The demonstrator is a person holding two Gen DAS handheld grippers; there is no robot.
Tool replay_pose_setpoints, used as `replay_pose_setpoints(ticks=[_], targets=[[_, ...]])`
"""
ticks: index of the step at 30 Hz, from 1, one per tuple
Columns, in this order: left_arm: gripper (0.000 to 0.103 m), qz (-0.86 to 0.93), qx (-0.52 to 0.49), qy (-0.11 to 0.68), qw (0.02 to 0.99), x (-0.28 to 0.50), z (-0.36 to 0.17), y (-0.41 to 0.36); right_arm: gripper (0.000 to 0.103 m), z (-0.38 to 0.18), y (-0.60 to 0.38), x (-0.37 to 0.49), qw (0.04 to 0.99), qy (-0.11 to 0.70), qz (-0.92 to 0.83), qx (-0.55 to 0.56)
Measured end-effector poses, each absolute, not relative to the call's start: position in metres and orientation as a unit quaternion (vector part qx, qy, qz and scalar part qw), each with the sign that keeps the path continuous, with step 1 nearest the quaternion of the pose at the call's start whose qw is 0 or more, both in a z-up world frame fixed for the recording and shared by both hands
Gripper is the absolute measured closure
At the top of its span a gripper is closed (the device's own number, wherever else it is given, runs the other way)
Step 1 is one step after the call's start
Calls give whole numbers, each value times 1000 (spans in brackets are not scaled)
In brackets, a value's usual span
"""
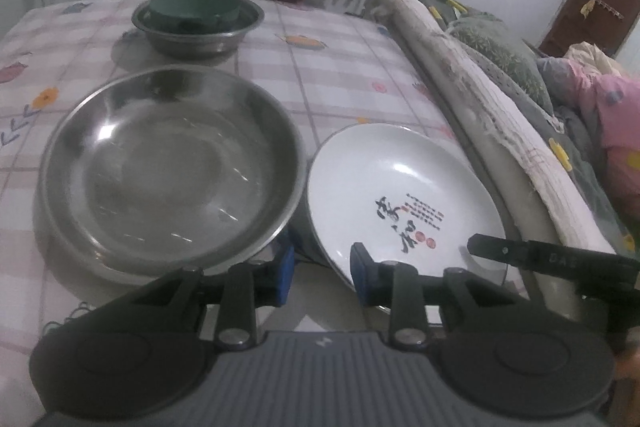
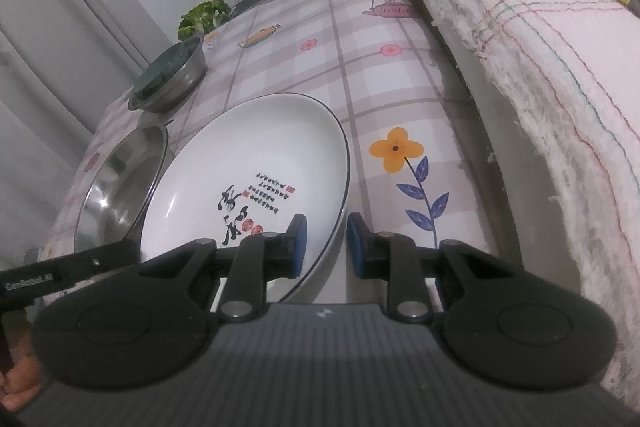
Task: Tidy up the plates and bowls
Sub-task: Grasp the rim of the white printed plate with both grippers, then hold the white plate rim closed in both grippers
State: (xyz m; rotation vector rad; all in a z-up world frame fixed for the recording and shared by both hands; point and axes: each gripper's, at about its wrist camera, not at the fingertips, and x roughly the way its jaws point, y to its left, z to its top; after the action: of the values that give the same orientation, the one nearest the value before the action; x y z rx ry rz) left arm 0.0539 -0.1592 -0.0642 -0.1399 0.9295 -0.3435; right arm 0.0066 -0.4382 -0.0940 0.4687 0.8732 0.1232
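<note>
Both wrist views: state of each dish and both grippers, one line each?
white plate: tilted, near rim between both grippers' pads
large steel basin: upright, empty, beside the plate
small steel bowl: upright, dark green dish nested inside
left gripper: jaws part open, straddling the plate rim, grip unclear
right gripper: jaws narrow, straddling the plate rim, contact unclear

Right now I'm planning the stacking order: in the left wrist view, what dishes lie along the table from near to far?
White plate → large steel basin → small steel bowl with a dark green dish in it.
</note>
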Motion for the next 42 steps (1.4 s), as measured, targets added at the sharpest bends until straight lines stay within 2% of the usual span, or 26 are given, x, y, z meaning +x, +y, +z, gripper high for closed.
replay_pose_setpoints(ticks=[25,42], targets=[[71,-209,-69,477,851,41,-71,-182,82,-91,-443,16,882,426,67,191],[70,-163,-53,459,872,60,-75,-174,81,-93,-442,-1,885,416,63,201]])
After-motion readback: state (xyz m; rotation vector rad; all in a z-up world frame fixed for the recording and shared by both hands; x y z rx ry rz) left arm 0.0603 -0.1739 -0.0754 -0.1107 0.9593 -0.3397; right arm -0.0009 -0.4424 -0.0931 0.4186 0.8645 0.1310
